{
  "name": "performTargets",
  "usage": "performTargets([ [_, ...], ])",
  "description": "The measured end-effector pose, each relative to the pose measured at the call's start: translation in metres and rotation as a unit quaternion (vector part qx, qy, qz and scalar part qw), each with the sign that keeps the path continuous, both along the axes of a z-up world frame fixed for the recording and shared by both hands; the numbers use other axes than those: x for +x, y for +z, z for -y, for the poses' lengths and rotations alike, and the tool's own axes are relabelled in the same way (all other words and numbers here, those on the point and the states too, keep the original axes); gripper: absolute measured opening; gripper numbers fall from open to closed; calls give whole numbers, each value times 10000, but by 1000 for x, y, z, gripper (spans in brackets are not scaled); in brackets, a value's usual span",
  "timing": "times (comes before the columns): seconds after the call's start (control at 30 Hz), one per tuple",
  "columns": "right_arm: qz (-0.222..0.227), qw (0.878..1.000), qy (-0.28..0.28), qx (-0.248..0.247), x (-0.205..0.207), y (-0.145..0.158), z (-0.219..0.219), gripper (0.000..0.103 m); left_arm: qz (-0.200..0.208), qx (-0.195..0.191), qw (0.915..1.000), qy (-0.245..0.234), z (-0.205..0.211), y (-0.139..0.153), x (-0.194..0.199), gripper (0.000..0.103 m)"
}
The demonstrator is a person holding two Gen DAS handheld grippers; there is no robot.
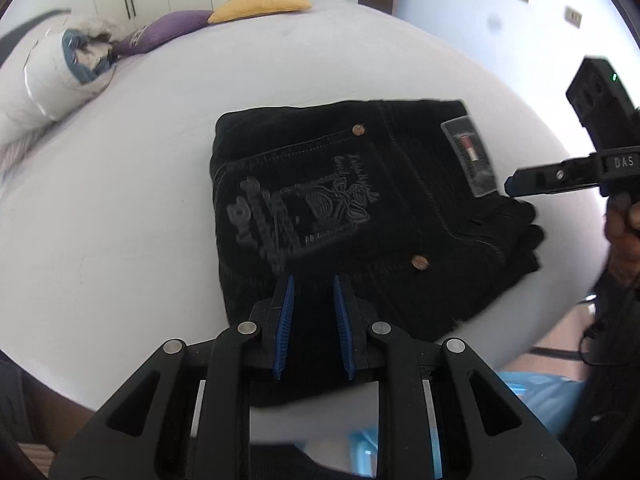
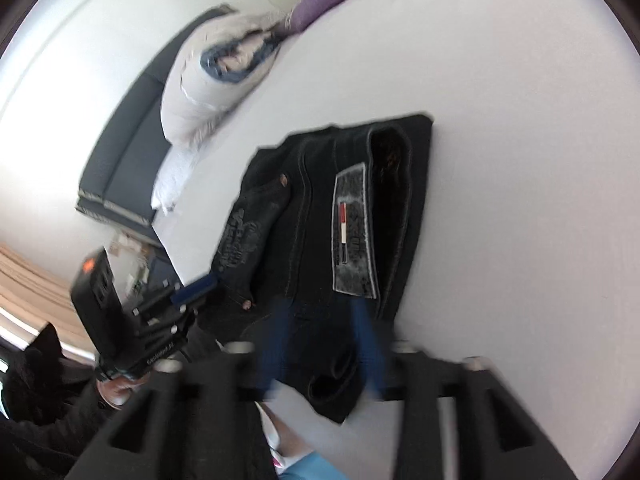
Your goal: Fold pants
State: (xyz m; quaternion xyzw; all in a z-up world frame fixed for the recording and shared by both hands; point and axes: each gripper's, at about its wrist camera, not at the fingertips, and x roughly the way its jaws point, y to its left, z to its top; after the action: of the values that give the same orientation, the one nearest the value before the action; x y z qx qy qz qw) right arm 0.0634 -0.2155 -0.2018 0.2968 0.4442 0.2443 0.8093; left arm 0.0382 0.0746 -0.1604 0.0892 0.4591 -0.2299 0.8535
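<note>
Black folded pants lie on the white bed, back pocket print and grey brand patch facing up. My left gripper hovers over their near edge. Its blue pads stand a narrow gap apart, and I see nothing pinched between them. The right gripper reaches in from the right beside the waistband end. In the right wrist view the pants lie ahead, and my right gripper, blurred, stands open above their near end with no fabric between its fingers. The left gripper sits at the pants' left side.
The white bed sheet spreads around the pants. A white pillow, a purple cushion and a yellow cushion lie at the far side. A dark headboard stands behind them. A person's hand holds the right gripper.
</note>
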Motion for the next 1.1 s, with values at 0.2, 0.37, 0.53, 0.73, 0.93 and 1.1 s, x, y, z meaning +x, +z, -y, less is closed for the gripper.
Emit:
performTargets([
  [0.2, -481, 9950, -824, 301, 4, -15, 33, 80, -395, -1383, 9868, 749, -64, 29, 34, 86],
  [0.37, -750, 9920, -794, 625, 19, -32, 22, 80, -1101, -1814, 9740, 799, -77, 13, 88, 86],
  [0.53, -1023, 9919, -571, 500, 38, -34, 2, 79, -1848, -1722, 9638, 852, -75, -23, 109, 86],
  [0.73, -1267, 9884, -527, 653, 56, -38, -7, 72, -1954, -1655, 9649, 585, -57, -24, 111, 85],
  [0.93, -1312, 9889, -482, 498, 62, -43, -10, 40, -1907, -1222, 9734, 358, -36, -20, 114, 64],
  [1.1, -967, 9941, -465, 135, 55, -34, -15, 27, -1673, -932, 9800, 549, -27, -8, 108, 32],
])
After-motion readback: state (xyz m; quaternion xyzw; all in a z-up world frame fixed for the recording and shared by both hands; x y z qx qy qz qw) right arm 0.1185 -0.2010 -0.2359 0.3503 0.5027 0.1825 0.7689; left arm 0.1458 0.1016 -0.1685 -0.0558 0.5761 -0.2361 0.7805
